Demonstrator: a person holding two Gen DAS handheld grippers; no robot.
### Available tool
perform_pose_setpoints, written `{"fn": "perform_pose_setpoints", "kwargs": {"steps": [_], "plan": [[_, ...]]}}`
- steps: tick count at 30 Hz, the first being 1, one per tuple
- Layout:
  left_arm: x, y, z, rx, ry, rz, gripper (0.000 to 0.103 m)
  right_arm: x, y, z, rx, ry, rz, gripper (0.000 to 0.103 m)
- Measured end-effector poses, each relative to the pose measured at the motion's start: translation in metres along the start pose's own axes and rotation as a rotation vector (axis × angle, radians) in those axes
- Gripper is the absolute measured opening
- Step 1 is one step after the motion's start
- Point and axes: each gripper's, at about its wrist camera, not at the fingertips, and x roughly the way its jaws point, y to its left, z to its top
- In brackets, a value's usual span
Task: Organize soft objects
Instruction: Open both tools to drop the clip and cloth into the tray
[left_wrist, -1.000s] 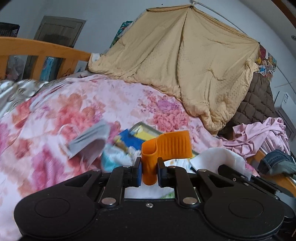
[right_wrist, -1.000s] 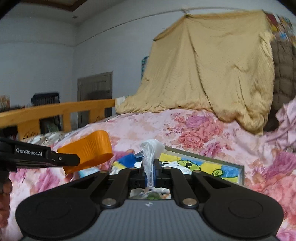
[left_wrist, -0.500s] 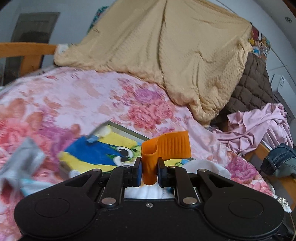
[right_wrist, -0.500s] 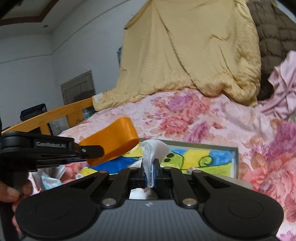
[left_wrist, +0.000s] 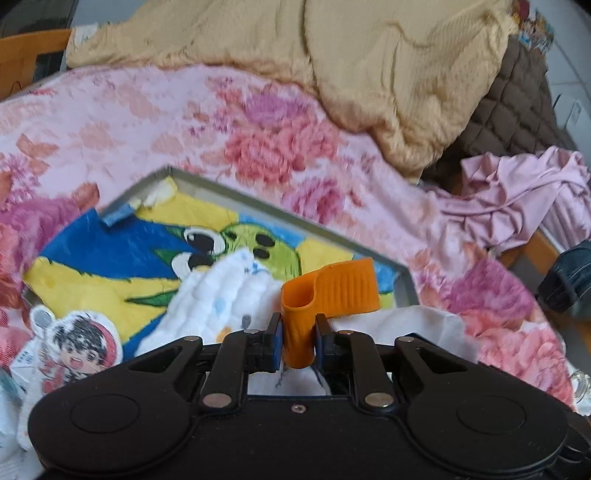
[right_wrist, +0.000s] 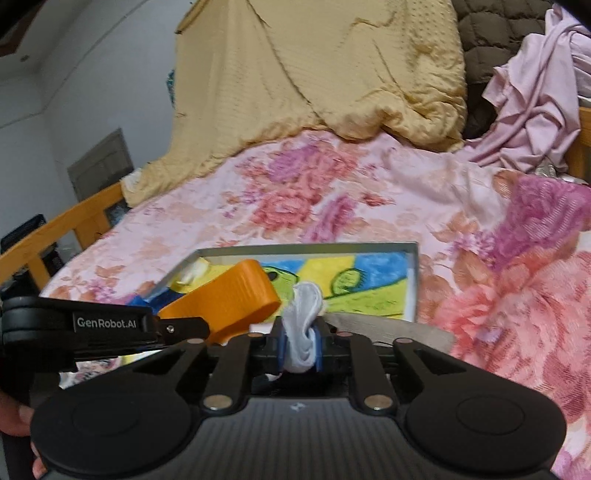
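Your left gripper (left_wrist: 298, 339) is clamped on the orange strap (left_wrist: 328, 291), over the tray (left_wrist: 404, 284). Your right gripper (right_wrist: 300, 345) has just been opening, white cloth (right_wrist: 304, 314) between its pads, at the tray's near edge.

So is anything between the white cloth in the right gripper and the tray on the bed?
Only the orange piece held by the left gripper crosses over the tray's left part; elsewhere nothing visible blocks the white cloth.
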Motion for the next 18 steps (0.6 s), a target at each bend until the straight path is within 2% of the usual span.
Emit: {"fn": "perform_pose_setpoints", "kwargs": {"steps": [11,18], "plan": [[0.0098,-0.0049,0.0023,0.019,0.032,0.014,0.024,0.0039,0.0004,-0.003,-0.024,0.025,-0.068,0.049],[0.0115,0.0008,0.0044,-0.033,0.051,0.021,0.031,0.0019,0.0008,-0.0028,-0.047,0.011,-0.095,0.063]]}}
